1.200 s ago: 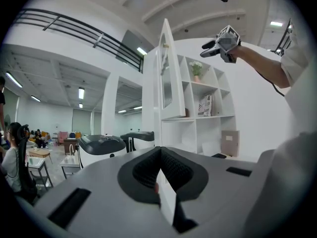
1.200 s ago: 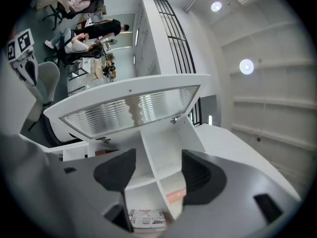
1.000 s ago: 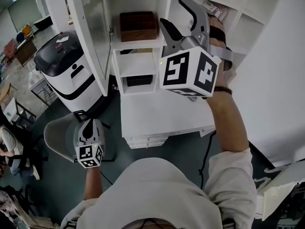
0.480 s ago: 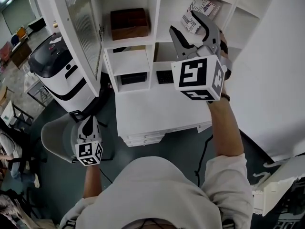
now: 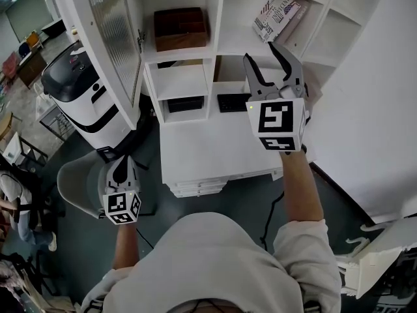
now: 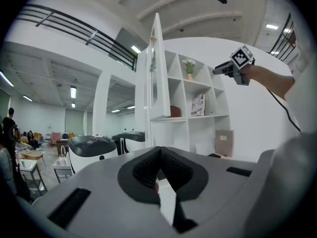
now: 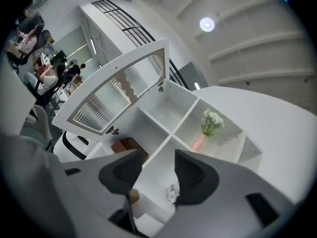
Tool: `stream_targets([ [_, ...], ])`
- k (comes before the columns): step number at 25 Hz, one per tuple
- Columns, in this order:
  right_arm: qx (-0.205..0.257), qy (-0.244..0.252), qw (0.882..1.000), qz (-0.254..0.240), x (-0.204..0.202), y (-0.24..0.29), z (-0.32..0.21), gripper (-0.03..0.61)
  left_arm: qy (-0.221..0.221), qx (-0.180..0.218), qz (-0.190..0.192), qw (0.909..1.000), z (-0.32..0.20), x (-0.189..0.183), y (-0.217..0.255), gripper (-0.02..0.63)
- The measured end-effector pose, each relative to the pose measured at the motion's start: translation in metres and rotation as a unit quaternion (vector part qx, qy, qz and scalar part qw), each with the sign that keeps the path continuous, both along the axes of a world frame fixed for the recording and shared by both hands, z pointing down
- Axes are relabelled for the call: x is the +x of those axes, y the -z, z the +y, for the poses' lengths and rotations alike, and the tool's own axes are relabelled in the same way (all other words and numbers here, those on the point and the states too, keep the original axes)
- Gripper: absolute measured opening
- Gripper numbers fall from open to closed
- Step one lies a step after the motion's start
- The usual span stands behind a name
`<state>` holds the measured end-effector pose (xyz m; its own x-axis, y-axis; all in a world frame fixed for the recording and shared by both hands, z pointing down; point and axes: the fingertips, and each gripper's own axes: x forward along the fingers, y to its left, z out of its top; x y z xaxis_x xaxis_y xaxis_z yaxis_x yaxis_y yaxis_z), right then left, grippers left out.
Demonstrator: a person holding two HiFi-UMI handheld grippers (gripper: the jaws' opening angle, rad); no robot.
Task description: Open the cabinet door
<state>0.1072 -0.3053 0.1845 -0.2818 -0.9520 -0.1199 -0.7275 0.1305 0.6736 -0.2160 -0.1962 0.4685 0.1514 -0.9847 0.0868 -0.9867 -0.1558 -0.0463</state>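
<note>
The white cabinet's ribbed-glass door (image 5: 111, 38) stands swung open at the left, away from the shelves; it also shows in the left gripper view as the door (image 6: 159, 68) and in the right gripper view as the door (image 7: 116, 95). My right gripper (image 5: 264, 56) hangs in front of the open shelves, clear of the door. Its jaws have just been closing, and they still stand open with nothing between them (image 7: 156, 162). My left gripper (image 5: 120, 168) is low at the left over the floor, its pads together (image 6: 158, 155) and holding nothing.
A brown box (image 5: 181, 28) and a printed book (image 5: 277, 12) sit on the shelves, and a pink vase of flowers (image 7: 205, 128) higher up. Below is a white desktop (image 5: 208, 155). A white and black machine (image 5: 78, 90) and a grey chair (image 5: 75, 188) stand at the left.
My right gripper has come down and to the right in the head view, rolled upright, and its jaws have narrowed. The left gripper has barely shifted.
</note>
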Motion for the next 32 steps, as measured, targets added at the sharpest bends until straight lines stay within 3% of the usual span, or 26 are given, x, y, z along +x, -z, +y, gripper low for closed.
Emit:
stream_targets([
  [16,-0.066,0.015,0.992,-0.107,0.015,-0.088,0.008,0.129,-0.009,0.005,-0.006,0.9999,-0.013,0.007,0.005,-0.002],
  [32,-0.126,0.047,0.969,-0.206,0.010,-0.164,0.026,0.071,-0.021,0.015,-0.010,0.9996,-0.020,0.016,0.013,-0.002],
])
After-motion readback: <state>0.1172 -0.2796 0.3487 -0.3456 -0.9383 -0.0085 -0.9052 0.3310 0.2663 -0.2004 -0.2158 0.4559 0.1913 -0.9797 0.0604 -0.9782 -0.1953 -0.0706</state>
